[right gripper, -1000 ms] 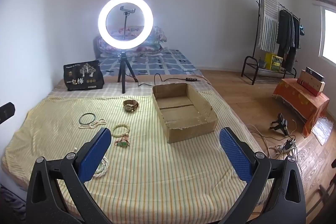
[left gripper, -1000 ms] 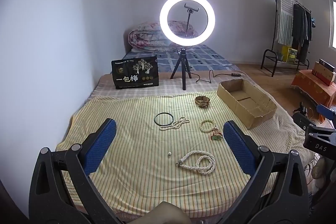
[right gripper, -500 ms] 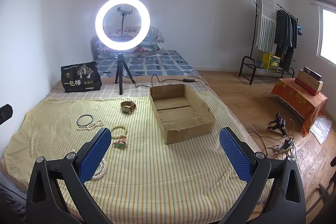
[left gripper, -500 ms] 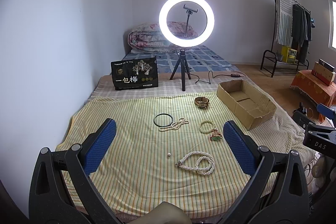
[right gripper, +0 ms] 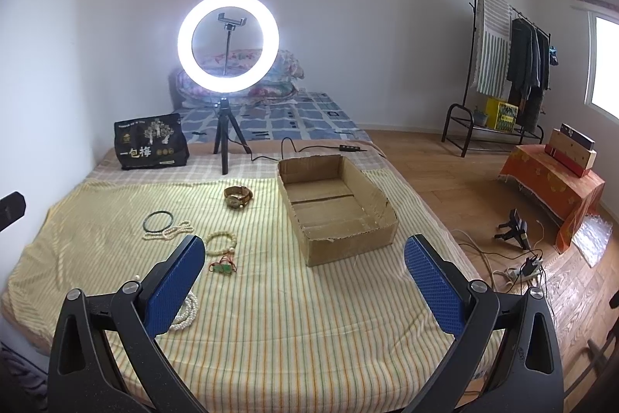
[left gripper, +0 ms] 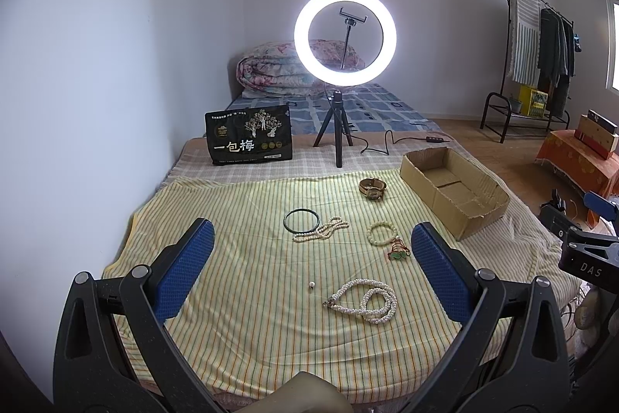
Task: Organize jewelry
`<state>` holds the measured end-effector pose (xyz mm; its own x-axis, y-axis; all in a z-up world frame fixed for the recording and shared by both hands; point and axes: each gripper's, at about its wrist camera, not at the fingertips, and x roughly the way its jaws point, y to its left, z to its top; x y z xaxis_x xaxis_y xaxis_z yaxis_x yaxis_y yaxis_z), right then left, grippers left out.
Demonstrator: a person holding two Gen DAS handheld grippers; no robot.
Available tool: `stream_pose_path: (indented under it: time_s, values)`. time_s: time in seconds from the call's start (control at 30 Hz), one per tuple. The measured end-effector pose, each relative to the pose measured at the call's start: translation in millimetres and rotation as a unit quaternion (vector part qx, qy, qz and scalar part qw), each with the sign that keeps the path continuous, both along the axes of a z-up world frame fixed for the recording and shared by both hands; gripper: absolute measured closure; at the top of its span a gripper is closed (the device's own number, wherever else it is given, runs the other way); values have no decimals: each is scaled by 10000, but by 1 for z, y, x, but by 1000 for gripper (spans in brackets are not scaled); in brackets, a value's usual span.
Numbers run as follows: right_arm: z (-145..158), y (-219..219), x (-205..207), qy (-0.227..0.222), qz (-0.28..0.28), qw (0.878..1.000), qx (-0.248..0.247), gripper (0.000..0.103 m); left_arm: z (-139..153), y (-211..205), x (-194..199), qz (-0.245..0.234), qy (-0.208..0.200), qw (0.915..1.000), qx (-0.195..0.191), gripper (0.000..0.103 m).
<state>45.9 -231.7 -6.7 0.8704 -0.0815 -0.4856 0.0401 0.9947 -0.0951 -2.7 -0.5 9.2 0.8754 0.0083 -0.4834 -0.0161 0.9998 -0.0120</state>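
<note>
Jewelry scattered on bed cloth (left gripper: 240, 297), none in box (right gripper: 336, 211) yet. Left gripper (left gripper: 309, 266) and right gripper (right gripper: 303, 277) hover, jaws wide, empty. Step: approach for first pick. Next: left descends on pearl necklace (left gripper: 365, 300), pinches strands without snagging cloth.

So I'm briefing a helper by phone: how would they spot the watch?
Find the open cardboard box on the striped cloth. Just left of its far end lies the watch: the only gold piece with a dial, while its neighbours are beads or a plain dark bangle.
</note>
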Motion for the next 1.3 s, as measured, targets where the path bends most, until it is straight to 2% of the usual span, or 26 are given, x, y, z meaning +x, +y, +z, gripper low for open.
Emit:
stream_pose_path:
  time_s: [1.13,1.3]
  values:
    - [-2,1,2,24,-13,10000,7,1,-5,1,-1,-5,-26,10000,-9,0]
    - [-3,1,2,35,-4,10000,12,1,2,2,-1,1,-8,10000,7,0]
